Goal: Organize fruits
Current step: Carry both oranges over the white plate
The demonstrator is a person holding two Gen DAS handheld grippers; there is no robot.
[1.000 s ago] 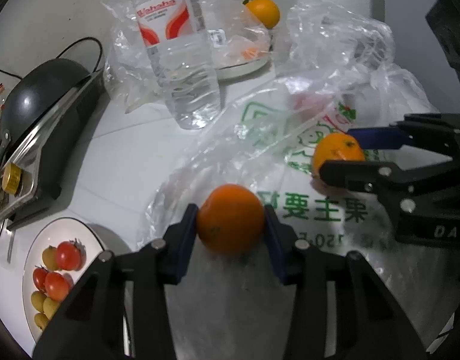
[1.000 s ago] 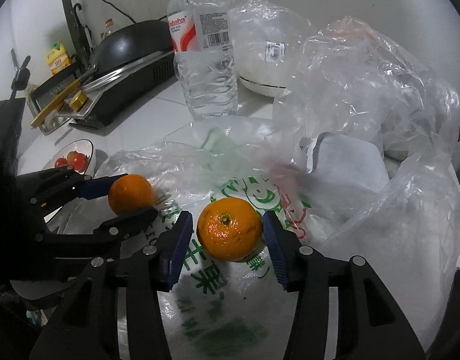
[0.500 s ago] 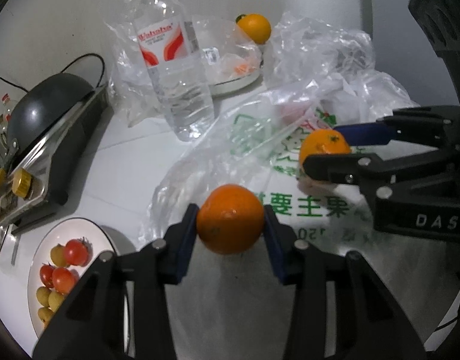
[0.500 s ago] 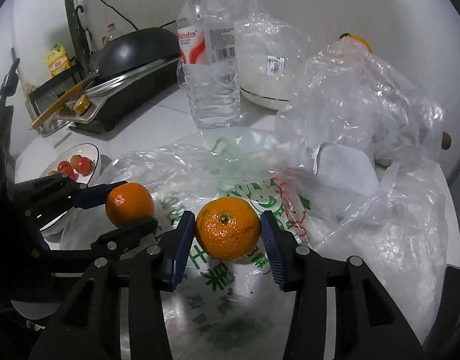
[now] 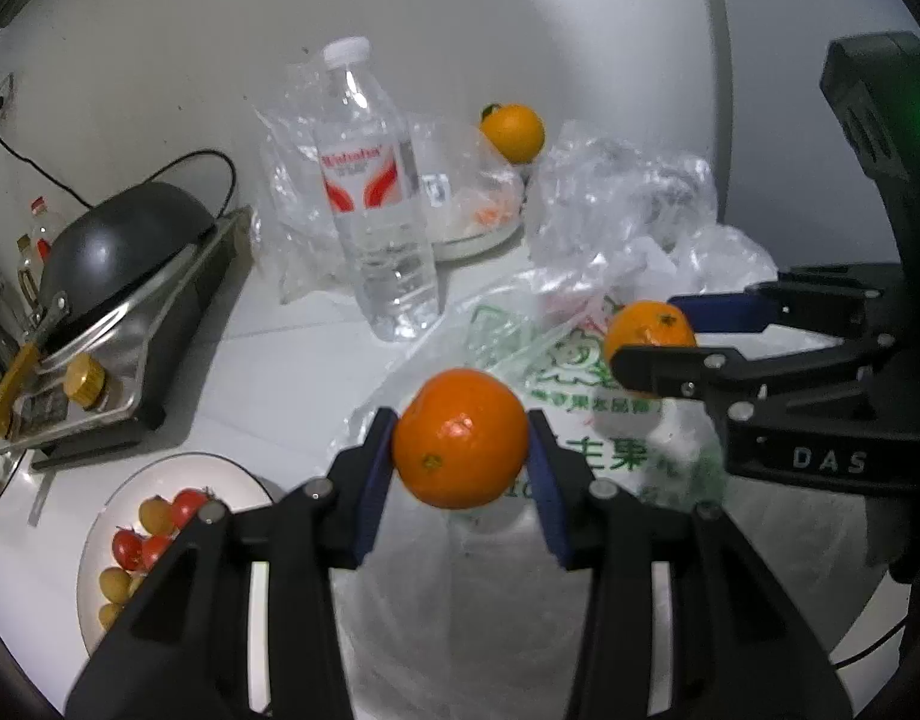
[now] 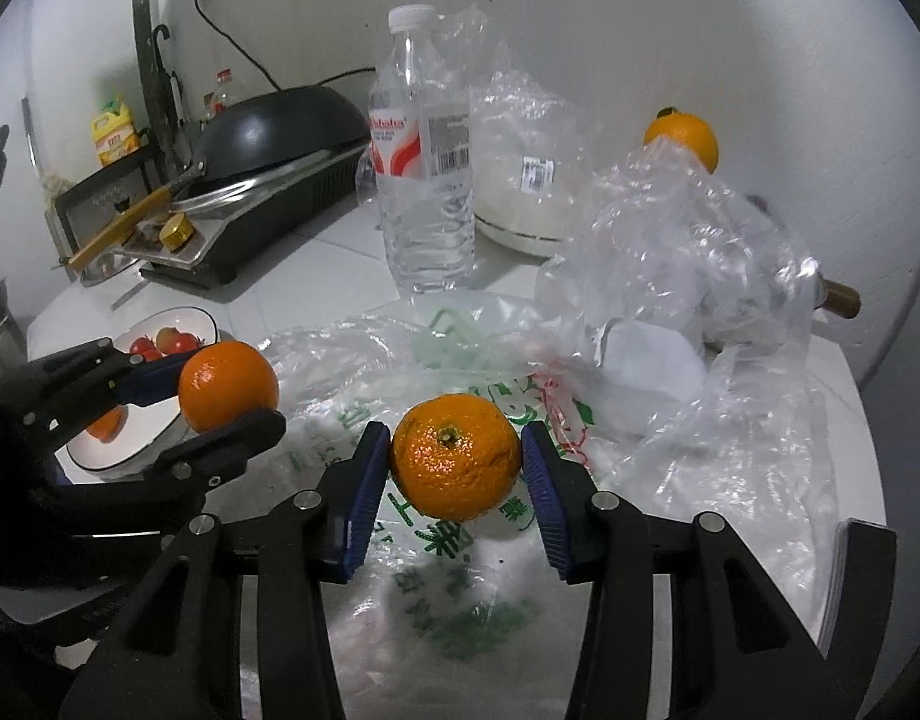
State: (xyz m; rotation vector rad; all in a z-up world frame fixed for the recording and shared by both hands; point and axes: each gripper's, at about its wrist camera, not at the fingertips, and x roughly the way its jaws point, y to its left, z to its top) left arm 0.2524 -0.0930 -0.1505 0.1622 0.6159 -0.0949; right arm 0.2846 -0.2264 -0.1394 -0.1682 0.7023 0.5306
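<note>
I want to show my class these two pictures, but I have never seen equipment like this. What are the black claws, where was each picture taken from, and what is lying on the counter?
The black claws are two hand-held grippers, one in each of a person's hands; no robot arm is involved. Each carries a wide-angle camera looking along its fingers, so one picture comes from the left gripper and one from the right gripper.

Each gripper pinches an orange: the left orange and the right orange, above a printed plastic bag.

On the white counter stand a water bottle, a plate of cherry tomatoes, a black pan on a cooker, and a third orange at the back.
</note>
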